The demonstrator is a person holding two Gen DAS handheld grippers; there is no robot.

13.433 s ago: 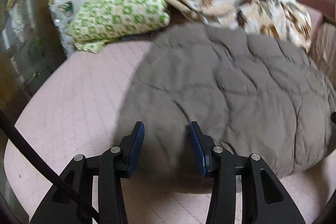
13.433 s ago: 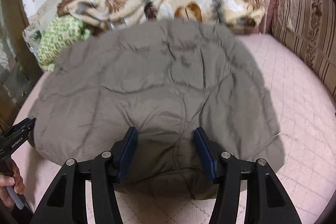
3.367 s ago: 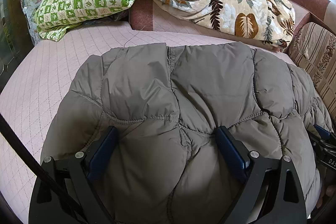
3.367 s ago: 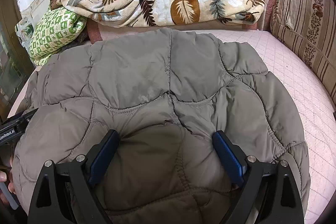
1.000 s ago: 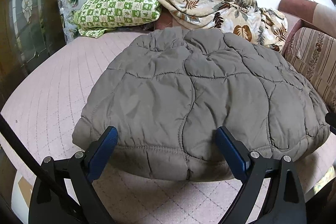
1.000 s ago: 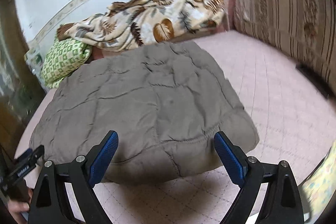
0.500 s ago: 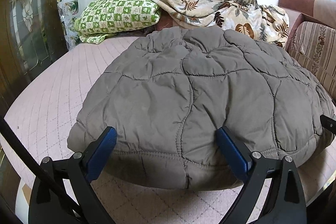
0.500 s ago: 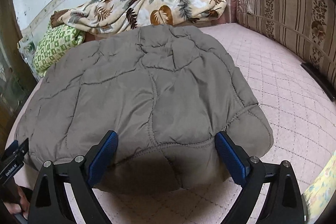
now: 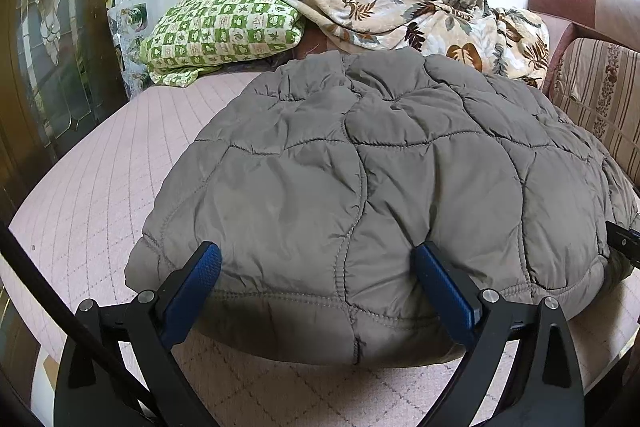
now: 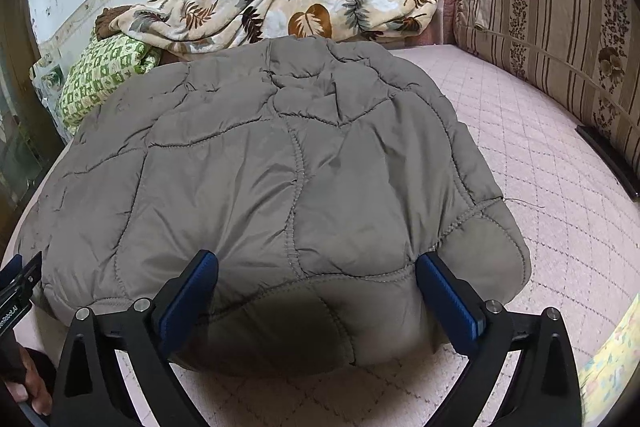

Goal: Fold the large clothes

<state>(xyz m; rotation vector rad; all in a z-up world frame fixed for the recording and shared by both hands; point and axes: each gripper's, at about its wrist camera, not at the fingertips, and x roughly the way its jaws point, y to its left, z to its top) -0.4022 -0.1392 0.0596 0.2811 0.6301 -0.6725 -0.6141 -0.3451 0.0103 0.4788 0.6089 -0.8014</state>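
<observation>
left hand-held gripper [image 9: 316, 263] and right hand-held gripper [image 10: 316, 267], side by side, jaws spread wide, gripping nothing

quilted jacket [image 9: 360, 167]: grey-brown puffy cloth, faint sheen, stitched seams, creased. bed cover [image 9: 100, 179]: pale pink quilted cloth, matt. leaf-print blanket [image 9: 400, 11]: soft fleecy cloth. green checked pillow [image 9: 224, 27]: printed cloth, matt. striped cushion [image 10: 560, 27]: woven upholstery. left gripper [image 9: 316, 275], right gripper [image 10: 316, 279]: matt black plastic, blue ribbed pads [image 9: 192, 291], metal pins.
</observation>
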